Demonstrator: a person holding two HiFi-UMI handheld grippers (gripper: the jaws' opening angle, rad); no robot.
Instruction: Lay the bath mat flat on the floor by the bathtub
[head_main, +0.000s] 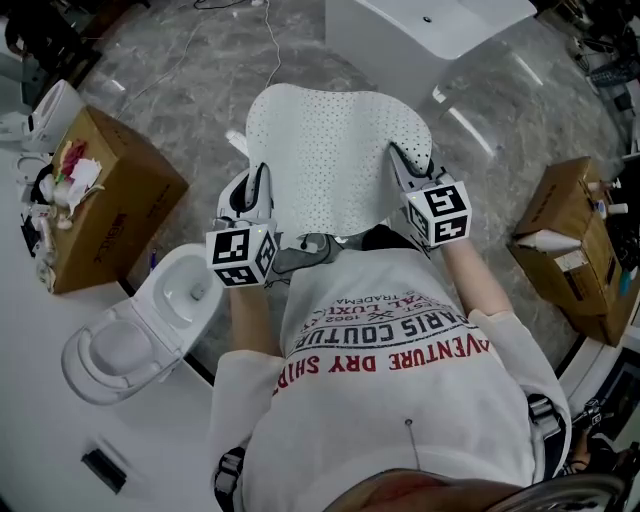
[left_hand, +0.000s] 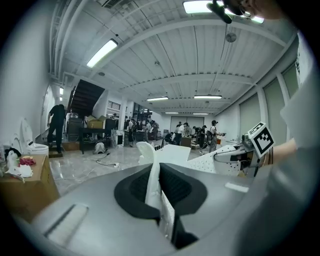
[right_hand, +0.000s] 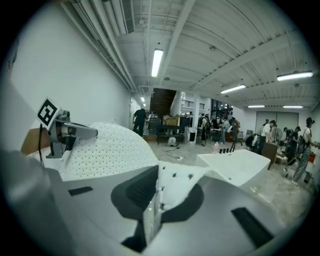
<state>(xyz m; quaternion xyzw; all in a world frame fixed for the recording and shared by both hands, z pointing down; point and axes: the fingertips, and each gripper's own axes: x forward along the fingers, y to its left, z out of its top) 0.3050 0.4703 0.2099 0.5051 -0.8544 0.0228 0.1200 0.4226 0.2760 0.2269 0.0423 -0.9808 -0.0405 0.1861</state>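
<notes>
The white perforated bath mat (head_main: 335, 150) is held above the floor (head_main: 200, 90) on the near side of the bathtub (head_main: 430, 25). Its near left edge is pinched in the closed jaws of the left gripper (head_main: 258, 185), and its near right edge in those of the right gripper (head_main: 402, 165). The far edge should probably be lowered first beside the tub, with the grippers drawn apart so the domed middle is flattened before either grip is released.
</notes>
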